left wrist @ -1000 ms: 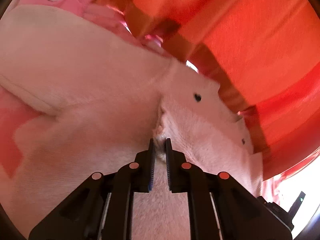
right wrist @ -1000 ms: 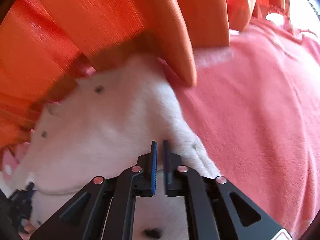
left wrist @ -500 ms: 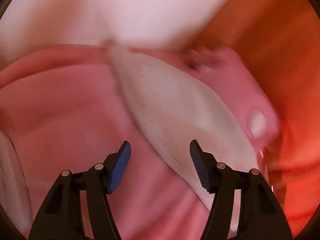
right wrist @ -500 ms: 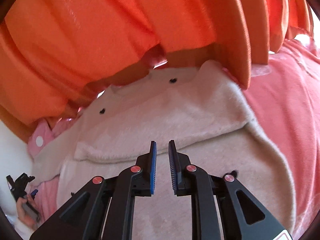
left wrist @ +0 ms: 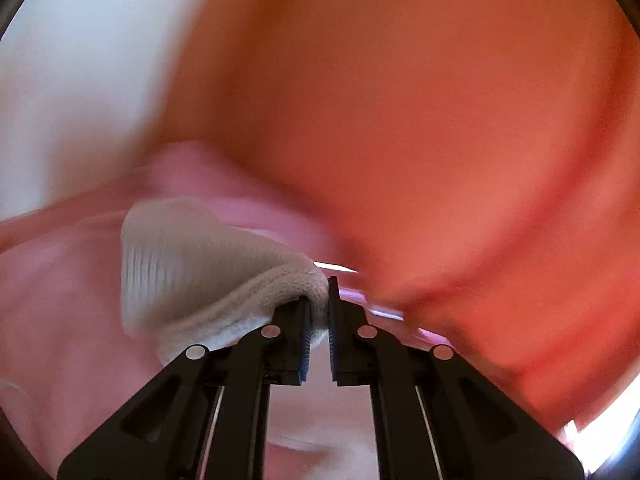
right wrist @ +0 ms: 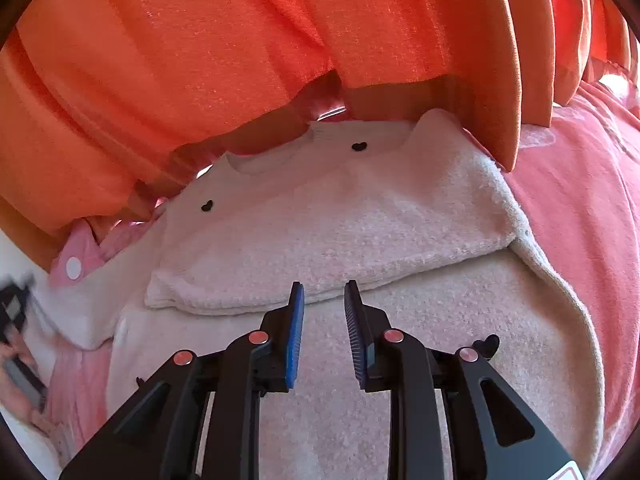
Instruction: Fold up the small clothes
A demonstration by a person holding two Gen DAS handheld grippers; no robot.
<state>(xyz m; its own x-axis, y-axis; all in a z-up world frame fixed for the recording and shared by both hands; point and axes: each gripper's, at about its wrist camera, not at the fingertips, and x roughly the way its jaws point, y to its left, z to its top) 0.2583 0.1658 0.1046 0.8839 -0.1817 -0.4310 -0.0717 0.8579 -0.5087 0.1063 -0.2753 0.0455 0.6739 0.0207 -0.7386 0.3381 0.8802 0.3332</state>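
A cream fleece garment [right wrist: 360, 216] with black heart buttons [right wrist: 359, 146] lies on a pink bedspread [right wrist: 580, 200], one side folded across its chest. My right gripper [right wrist: 323, 292] hovers just above the folded edge; its jaws are opening and nothing is between them. In the blurred left wrist view my left gripper [left wrist: 318, 304] is shut on a bunched cream sleeve [left wrist: 192, 264] of the garment, lifted off the pink cover. At the left edge of the right wrist view, a hand holds the left gripper's handle [right wrist: 14, 312], blurred.
An orange curtain [right wrist: 240, 40] hangs right behind the garment's collar and drapes onto its right shoulder. A pink cloth with white dots [right wrist: 74, 268] lies at the far left beside the garment. A white wall [left wrist: 80, 80] shows beyond the bed.
My left gripper let go of the garment's middle, opened wide over the sleeve, then shut on it and rose. My right gripper released the fleece and drew back, its jaws widening.
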